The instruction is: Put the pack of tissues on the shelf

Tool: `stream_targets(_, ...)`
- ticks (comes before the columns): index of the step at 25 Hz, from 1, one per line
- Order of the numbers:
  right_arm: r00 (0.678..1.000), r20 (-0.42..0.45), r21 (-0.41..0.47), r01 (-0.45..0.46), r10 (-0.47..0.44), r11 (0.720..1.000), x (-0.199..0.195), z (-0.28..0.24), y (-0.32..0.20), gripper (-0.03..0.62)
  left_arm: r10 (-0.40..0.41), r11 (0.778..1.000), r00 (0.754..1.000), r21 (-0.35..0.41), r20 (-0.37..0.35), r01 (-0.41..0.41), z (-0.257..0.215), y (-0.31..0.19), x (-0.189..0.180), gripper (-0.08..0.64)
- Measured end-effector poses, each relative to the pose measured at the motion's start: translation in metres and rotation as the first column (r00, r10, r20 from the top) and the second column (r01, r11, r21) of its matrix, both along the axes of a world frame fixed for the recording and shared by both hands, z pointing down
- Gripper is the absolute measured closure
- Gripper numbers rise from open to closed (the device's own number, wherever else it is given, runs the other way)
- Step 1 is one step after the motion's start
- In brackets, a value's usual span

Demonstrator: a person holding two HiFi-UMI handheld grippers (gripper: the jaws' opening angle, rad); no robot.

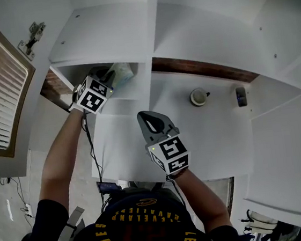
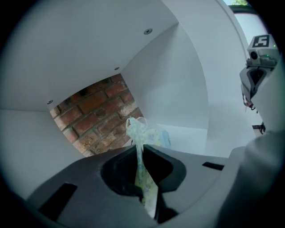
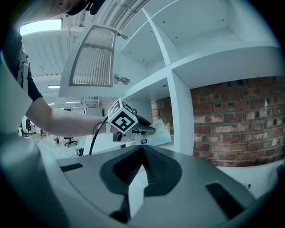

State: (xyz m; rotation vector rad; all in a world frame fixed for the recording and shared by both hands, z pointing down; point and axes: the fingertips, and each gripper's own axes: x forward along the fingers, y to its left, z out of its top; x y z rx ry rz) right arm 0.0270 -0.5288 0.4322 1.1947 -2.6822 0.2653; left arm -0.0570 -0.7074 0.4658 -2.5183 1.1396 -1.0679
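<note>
My left gripper point(image 2: 140, 148) clamps the pack of tissues point(image 2: 153, 136), mostly hidden behind its jaws, at the shelf's point(image 2: 189, 139) front edge; the right gripper point(image 3: 143, 151) is closed and empty.

The person wore a dark short-sleeved T-shirt point(image 1: 144, 228) with curved yellow lettering. The left hand-held gripper point(image 1: 109, 76) and the right hand-held gripper point(image 1: 150, 121) had dark grey moulded bodies with ridged jaw faces. Each carried a white cube point(image 1: 94, 94) printed with black square markers. A black cable point(image 1: 91, 145) hung from the left one.
</note>
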Motion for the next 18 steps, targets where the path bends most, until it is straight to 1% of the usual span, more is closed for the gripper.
stream_targets(4,1.000,0.000,-0.014,0.001,-0.001,1.000,-0.001,0.004,0.001,0.597,0.011,1.000,0.999,0.006,0.038,-0.011,0.003,-0.003,0.004,0.538)
stream_targets(9,1.000,-0.006,-0.014,0.007,-0.007,1.000,-0.006,0.006,0.003,0.597,0.008,1.000,0.998,0.022,0.056,-0.009,0.003,-0.005,0.005,0.535)
stream_targets(12,1.000,-0.008,-0.007,0.010,-0.010,1.000,-0.008,0.005,0.004,0.597,0.000,0.999,0.998,0.047,0.067,-0.003,-0.001,-0.005,0.004,0.517)
stream_targets(14,1.000,-0.008,-0.005,0.011,-0.011,1.000,-0.008,0.004,0.005,0.597,-0.014,0.997,0.998,0.075,0.055,0.010,-0.007,-0.006,0.004,0.491)
stream_targets(16,1.000,-0.009,-0.003,0.011,-0.011,1.000,-0.007,0.003,0.006,0.597,-0.036,0.992,0.999,0.118,0.026,0.033,-0.018,-0.007,0.003,0.475)
stream_targets(18,1.000,-0.009,-0.002,0.009,-0.009,1.000,-0.006,0.002,0.007,0.598,-0.057,0.986,0.998,0.158,-0.007,0.057,-0.030,-0.006,0.000,0.435)
